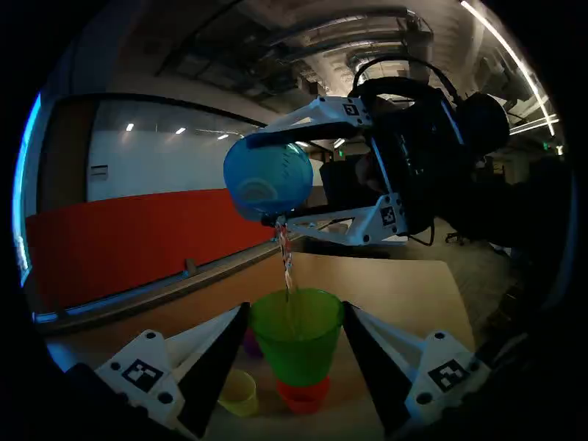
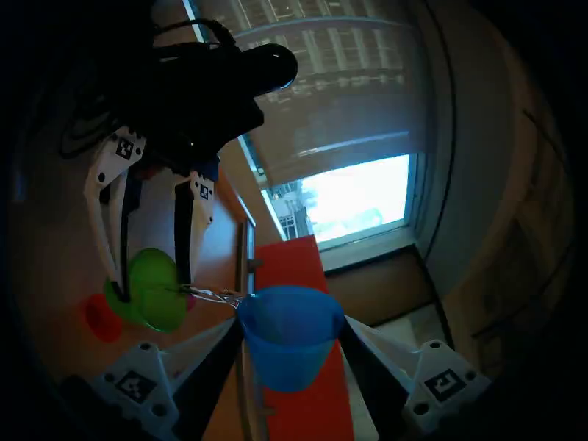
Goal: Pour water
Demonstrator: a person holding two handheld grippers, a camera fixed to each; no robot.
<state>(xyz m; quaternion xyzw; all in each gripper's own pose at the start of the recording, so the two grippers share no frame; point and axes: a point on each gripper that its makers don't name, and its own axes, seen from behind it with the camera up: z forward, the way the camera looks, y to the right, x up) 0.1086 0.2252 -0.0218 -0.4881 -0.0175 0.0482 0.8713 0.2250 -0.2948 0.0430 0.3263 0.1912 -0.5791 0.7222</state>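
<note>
Green cup [image 1: 297,345] pinched by its sides between both fingers of left gripper [image 1: 294,309], upright, level, held above wooden table [image 1: 411,294]. Blue cup [image 2: 289,353] clamped between both fingers of right gripper [image 2: 291,323], higher up, gripper rolled over, cup tipped steeply, rim toward green cup. Thin stream of water [image 1: 285,264] from blue rim down into green cup. Below on table: 1 red cup [image 1: 303,397], 1 yellow cup [image 1: 239,393].

The left gripper [image 1: 295,312] clamps a green cup [image 1: 297,349] at 6 o'clock. Toward 12, the right gripper [image 1: 258,178] tips a blue cup [image 1: 273,176], and water [image 1: 284,261] streams into the green one (a yellow cup [image 1: 239,392] sits at 7 o'clock).
</note>
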